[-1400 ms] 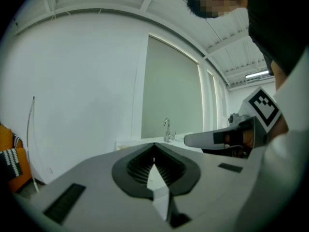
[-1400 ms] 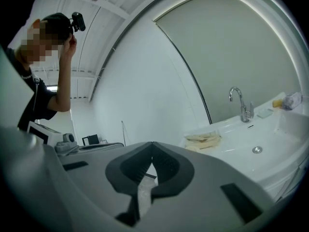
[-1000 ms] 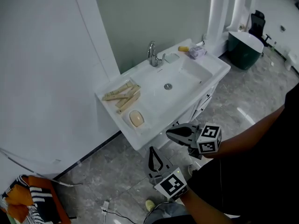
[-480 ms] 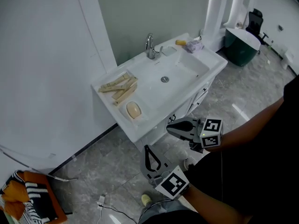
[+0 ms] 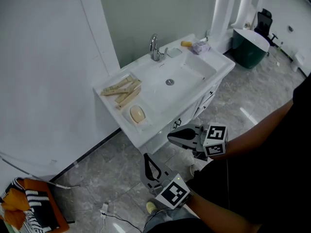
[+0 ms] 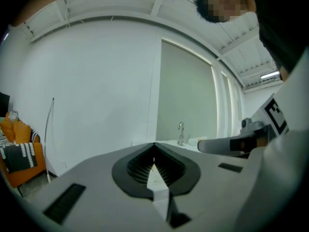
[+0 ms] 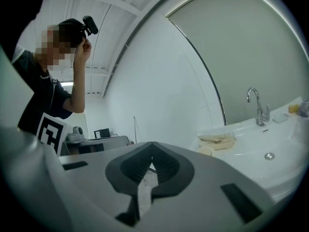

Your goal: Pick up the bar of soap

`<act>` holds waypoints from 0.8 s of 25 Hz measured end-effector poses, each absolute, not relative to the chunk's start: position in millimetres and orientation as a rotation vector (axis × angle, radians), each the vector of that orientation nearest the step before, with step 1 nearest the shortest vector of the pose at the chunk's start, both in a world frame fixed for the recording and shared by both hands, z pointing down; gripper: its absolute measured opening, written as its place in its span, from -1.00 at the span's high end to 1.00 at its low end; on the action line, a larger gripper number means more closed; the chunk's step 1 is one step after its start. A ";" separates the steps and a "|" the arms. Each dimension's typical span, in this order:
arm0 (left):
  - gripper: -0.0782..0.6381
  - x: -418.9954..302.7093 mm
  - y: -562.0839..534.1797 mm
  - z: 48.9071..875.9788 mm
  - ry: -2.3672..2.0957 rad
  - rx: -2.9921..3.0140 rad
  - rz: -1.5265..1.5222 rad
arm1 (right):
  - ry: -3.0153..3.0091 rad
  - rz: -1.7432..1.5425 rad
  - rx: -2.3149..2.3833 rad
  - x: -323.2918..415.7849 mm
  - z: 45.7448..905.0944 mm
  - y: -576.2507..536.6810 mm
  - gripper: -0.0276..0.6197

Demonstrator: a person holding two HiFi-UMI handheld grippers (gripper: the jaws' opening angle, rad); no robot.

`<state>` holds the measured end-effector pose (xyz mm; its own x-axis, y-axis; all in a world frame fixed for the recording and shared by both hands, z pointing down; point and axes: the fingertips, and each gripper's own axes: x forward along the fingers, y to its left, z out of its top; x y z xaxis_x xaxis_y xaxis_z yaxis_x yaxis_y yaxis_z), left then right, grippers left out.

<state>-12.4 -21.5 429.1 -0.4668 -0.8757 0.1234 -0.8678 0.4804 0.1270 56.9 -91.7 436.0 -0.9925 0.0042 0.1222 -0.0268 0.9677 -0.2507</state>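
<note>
Head view: the bar of soap point(image 5: 137, 113) lies on the left ledge of the washbasin point(image 5: 224, 66), well apart from the left gripper point(image 5: 146, 158) and right gripper point(image 5: 171, 137) over grey floor tiles point(image 5: 112, 174). Left gripper view: jaws clenched, empty (soap hidden behind them). Right gripper view: likewise, soap half cut off.

Bright even light, fisheye-warped gripper views

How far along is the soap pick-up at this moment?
Nothing done yet: the bar of soap lies on the washbasin counter beside wooden sticks. In hand: nothing; left gripper and right gripper are shut, empty, short of the basin. Left: reach, open, grasp, lift.
</note>
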 end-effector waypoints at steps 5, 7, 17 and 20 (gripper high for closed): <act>0.76 -11.5 -17.5 427.4 -2.532 1.529 -0.062 | -2.997 0.397 0.046 55.4 437.7 -93.5 0.90; 0.76 -13.0 -16.0 431.2 -2.546 1.540 -0.058 | -2.995 0.390 0.049 56.2 439.0 -94.2 0.90; 0.76 5.9 -4.6 451.3 -2.490 1.581 -0.038 | -2.980 0.339 0.057 60.8 445.8 -91.9 0.90; 0.76 4.2 2.2 457.3 -2.481 1.568 -0.049 | -2.976 0.331 0.086 60.4 449.5 -97.8 0.90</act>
<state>4.2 2.2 457.3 -0.4142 -0.8969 0.1550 -0.8900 0.4348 0.1373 60.4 -97.8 449.5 -0.9878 -0.0410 0.1506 -0.0730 0.9741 -0.2139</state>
